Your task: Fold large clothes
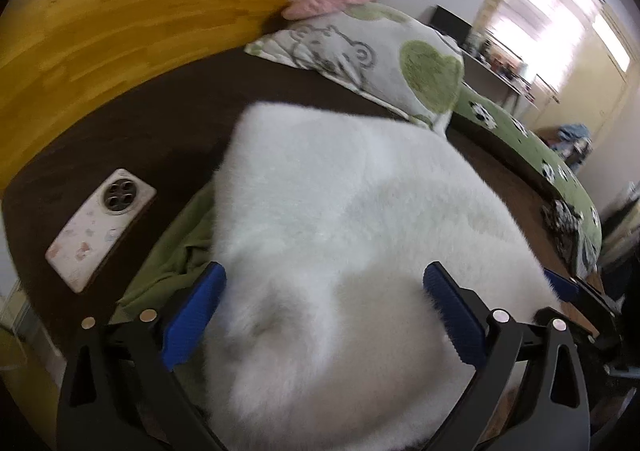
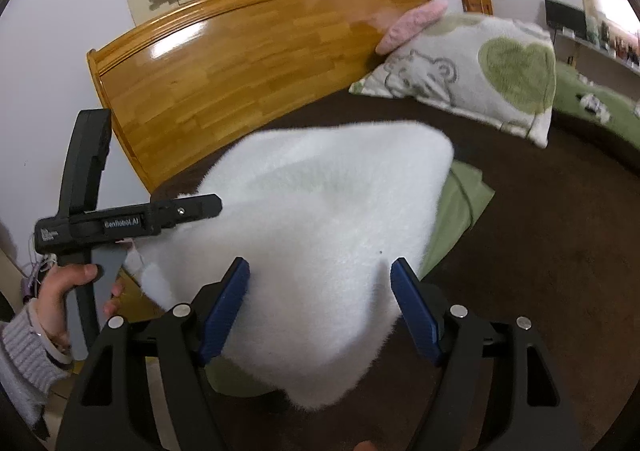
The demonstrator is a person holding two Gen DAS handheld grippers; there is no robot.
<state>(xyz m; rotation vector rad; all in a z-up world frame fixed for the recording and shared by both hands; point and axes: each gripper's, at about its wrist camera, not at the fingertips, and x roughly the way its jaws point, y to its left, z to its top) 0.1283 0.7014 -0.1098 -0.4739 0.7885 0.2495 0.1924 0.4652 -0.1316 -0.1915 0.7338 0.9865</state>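
Clearly "Benrobot.AI" on left tool (image 2: 208, 207); both tools wide open over white fleece (image 2: 320, 235), gripping nothing.

Left gripper (image 1: 324, 311): black plastic frame with triangular cut-outs, two ribbed blue fingers (image 1: 192, 315), round silver pivot pins beside each finger. Seen from the right wrist view, its black body carries a white printed label, one small silver screw beside that label, and a grey handle below it.

Right gripper (image 2: 320, 307): same black frame, blue ribbed fingers (image 2: 226, 303), four silver pins.

Person's left hand (image 2: 60, 291): pale grey ribbed knit sleeve cuff just below it.
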